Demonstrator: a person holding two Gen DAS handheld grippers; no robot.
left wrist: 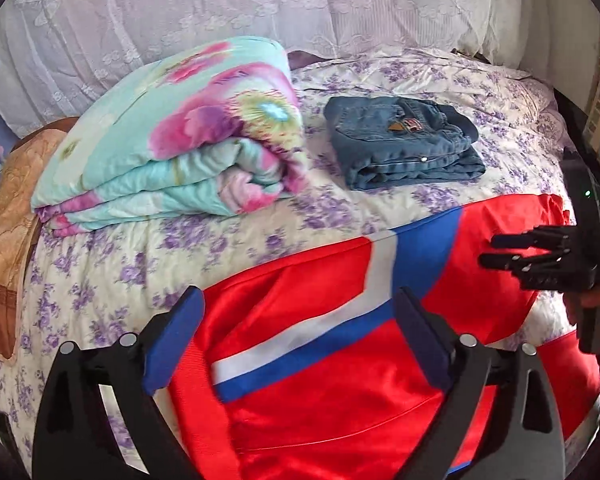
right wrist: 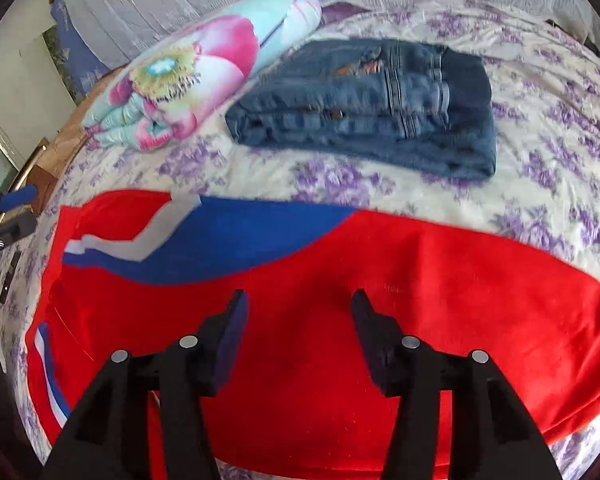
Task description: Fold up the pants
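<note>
Red pants (left wrist: 320, 400) with blue and white stripes lie spread on the bed, folded over once; they also show in the right wrist view (right wrist: 380, 280). My left gripper (left wrist: 300, 320) is open and empty, hovering over the striped end of the pants. My right gripper (right wrist: 298, 308) is open and empty over the plain red part; it also shows in the left wrist view (left wrist: 496, 250) at the right edge, above the pants. The left gripper's blue fingertip (right wrist: 18, 196) shows at the far left of the right wrist view.
A folded pair of blue jeans (left wrist: 404, 142) (right wrist: 372, 108) lies on the purple-flowered bedsheet (left wrist: 180, 248) behind the red pants. A folded floral quilt (left wrist: 172, 132) (right wrist: 188, 68) sits to the left. A lace-covered headboard (left wrist: 220, 8) stands behind. A brown pillow (left wrist: 4, 220) lies at the left edge.
</note>
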